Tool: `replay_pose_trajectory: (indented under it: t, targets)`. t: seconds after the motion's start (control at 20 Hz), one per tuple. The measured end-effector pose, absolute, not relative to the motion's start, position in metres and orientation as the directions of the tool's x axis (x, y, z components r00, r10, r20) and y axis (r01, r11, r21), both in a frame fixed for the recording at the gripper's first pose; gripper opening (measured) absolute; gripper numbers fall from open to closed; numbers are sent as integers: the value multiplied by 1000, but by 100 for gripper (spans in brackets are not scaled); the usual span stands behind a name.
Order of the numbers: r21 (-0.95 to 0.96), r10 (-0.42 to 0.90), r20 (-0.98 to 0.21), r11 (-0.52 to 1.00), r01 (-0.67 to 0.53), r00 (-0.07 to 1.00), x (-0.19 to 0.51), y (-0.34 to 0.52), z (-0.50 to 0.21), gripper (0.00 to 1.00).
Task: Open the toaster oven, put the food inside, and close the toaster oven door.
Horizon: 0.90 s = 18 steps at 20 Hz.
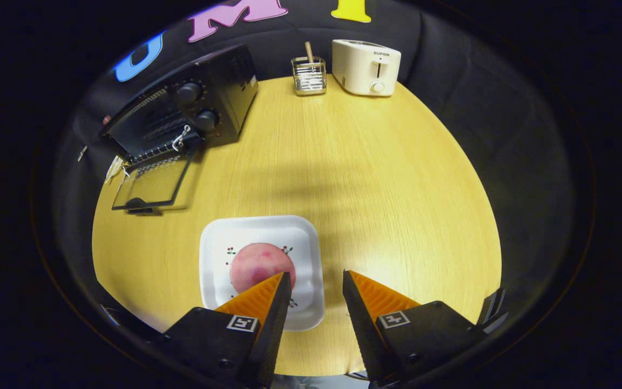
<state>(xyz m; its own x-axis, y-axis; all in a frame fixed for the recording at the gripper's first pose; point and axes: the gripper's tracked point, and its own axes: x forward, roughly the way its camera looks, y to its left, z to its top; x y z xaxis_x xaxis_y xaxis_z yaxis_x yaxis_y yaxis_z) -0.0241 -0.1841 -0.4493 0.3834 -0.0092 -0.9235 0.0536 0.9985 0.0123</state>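
Gripper (316, 276) fingers apart, empty, above white plate (219, 243) with pink bun (254, 262). Toaster oven (181, 119) upper left, door (151, 183) open flat. Cutlery rack (309, 75), white toaster (366, 67) top centre.

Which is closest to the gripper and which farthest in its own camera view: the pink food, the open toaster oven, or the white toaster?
From the open gripper:
1. Pink food, on the white plate by one finger.
2. Toaster oven, door down, beyond the plate.
3. White toaster, at the table's far edge.
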Motion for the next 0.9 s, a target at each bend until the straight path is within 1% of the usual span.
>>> replay_pose_trajectory:
  t: [0.1, 0.15, 0.2, 0.25, 0.35, 0.55, 0.6, 0.65, 0.85, 0.9]
  targets:
    - [10, -5, -933, 999, 40, 360, -20, -185, -460, 66]
    - [38, 24, -941, 999, 34, 338, -20, -181, -459, 66]
    - [33, 19, -946, 999, 39, 324, -19, -181, -468, 51]
    - [29, 16, -950, 999, 37, 311, -17, -182, -472, 44]
    - [9, 3, -958, 1000, 18, 285, -20, -184, -478, 43]
    - [5, -4, -967, 999, 36, 253, -20, -185, -473, 45]
    - [-2, -16, -967, 999, 52, 254, -14, -188, -481, 29]
    - [0, -10, -968, 999, 41, 249, -16, -186, -478, 13]
    - [26, 16, -971, 999, 35, 239, -16, -186, -471, 14]
    - [35, 26, -971, 999, 33, 239, -19, -185, -477, 5]
